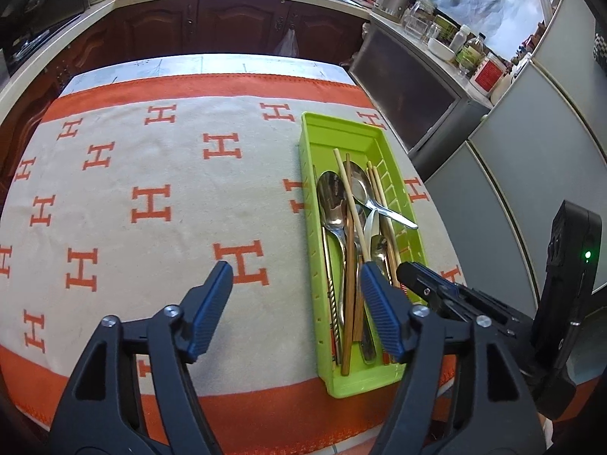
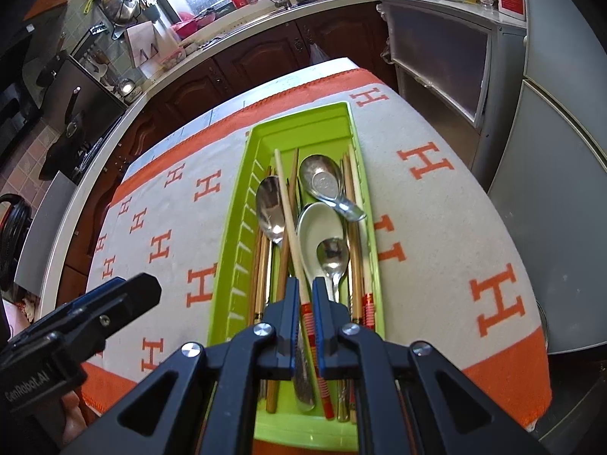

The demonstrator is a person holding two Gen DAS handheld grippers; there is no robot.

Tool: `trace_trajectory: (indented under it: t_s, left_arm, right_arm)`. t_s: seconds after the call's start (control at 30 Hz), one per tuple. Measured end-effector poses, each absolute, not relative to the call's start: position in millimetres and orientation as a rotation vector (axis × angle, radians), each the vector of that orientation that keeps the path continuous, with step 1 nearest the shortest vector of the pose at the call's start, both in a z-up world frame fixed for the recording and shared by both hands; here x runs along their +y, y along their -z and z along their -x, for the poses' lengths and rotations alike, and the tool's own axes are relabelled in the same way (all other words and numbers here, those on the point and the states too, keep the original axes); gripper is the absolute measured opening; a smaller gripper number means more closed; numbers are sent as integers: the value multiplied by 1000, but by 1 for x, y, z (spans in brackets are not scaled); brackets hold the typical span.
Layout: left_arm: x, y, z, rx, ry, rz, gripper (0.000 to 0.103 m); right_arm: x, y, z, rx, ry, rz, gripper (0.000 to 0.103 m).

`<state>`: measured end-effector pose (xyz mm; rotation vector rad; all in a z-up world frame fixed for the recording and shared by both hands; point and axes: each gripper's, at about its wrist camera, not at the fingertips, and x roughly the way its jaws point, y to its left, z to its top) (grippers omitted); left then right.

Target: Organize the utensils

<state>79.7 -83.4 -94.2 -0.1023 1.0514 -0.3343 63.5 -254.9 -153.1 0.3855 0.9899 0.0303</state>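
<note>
Your right gripper [image 2: 305, 288] pinches a pale chopstick [image 2: 290, 223] over the green tray [image 2: 227, 265]. Your left gripper [image 1: 292, 280] gapes wide at the tray's nine o'clock.

Two handheld grippers worked at the green tray [image 1: 343, 386], one spread wide, one nearly closed.

The left gripper [image 1: 294, 284] hung with its jaws set wide apart, its blue right finger [image 1: 379, 311] over the tray's near end and its left finger [image 1: 210, 303] out to the tray's left, gripping nothing. The right gripper [image 2: 305, 295] stood over the tray's near end, jaws drawn narrow around a pale chopstick [image 2: 290, 223] with a red-banded end.
</note>
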Motion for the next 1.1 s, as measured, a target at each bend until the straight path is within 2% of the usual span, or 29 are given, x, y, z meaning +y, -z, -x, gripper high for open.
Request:
trace_trajectory:
  t_s: [0.07,0.27,0.33,0.4,0.67,0.8,1.1]
  left_arm:
    - [-78,93,-76,1047,328,111,78]
    - [-62,90,-65,1037,304,128,83]
    - [-56,86,-59,1027,283,108,84]
    - [-51,81,-53,1011,268,93,84]
    - [-22,46,-26,922,160,17,84]
    - [-3,24,-10,867,118,12,84]
    - [19,-7,17,789,61,7,85]
  right_arm:
    - [-252,152,-60,993,-29,-384,7]
    - [-239,142,-47,986,-38,-358,7]
    - [-232,136,-43,980,-46,-342,10]
    - [-226,129,-38,971,-50,-331,22]
    - [-194,83,-20,903,-118,-268,26]
    - [-176,60,-10,837,-143,-220,37]
    - [-161,40,-3,783,-192,-230,38]
